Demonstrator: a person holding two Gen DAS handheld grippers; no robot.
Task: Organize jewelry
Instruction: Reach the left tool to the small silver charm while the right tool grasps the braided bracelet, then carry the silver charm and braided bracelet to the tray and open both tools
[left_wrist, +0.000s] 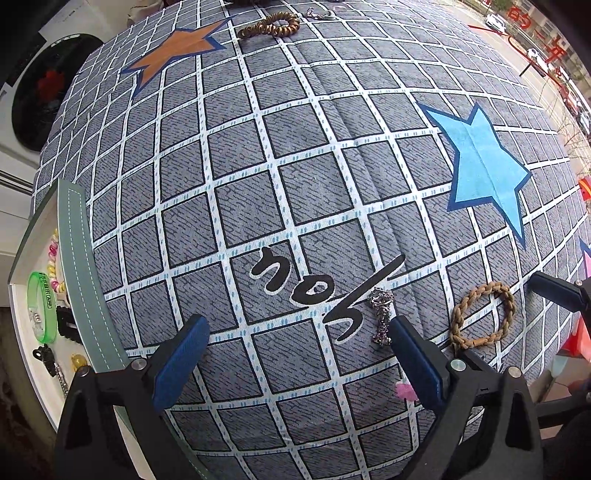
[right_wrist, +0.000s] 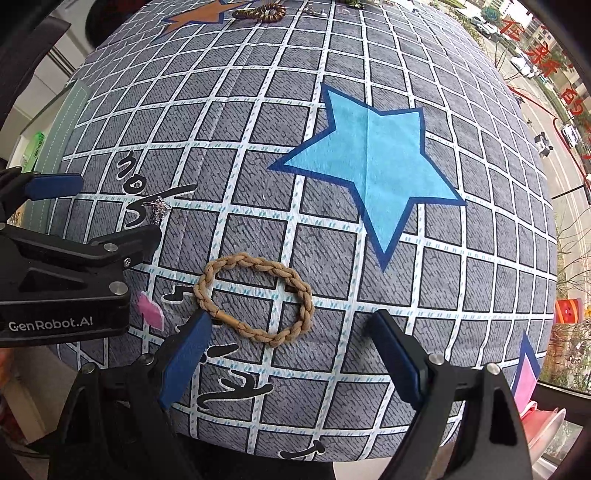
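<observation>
A tan braided bracelet (right_wrist: 258, 263) lies flat on the grey checked cloth (right_wrist: 258, 122). My right gripper (right_wrist: 291, 317) hangs over its near side, open, jaws straddling it, the left pad by the brass clasp. A silver chain pendant (left_wrist: 382, 317) lies just beyond the right fingertip of my left gripper (left_wrist: 298, 322), which is open and holds nothing. In the left wrist view the bracelet (left_wrist: 457, 321) sits right of the pendant. My left gripper (right_wrist: 119, 206) shows in the right wrist view at the left, over the pendant (right_wrist: 159, 208).
An open jewelry box (left_wrist: 77, 236) stands at the cloth's left edge, holding a green wristband (left_wrist: 42, 306), black clips and beads. A brown spiral hair tie (left_wrist: 267, 26) and a small silver piece (left_wrist: 319, 14) lie at the far edge. A window is on the right.
</observation>
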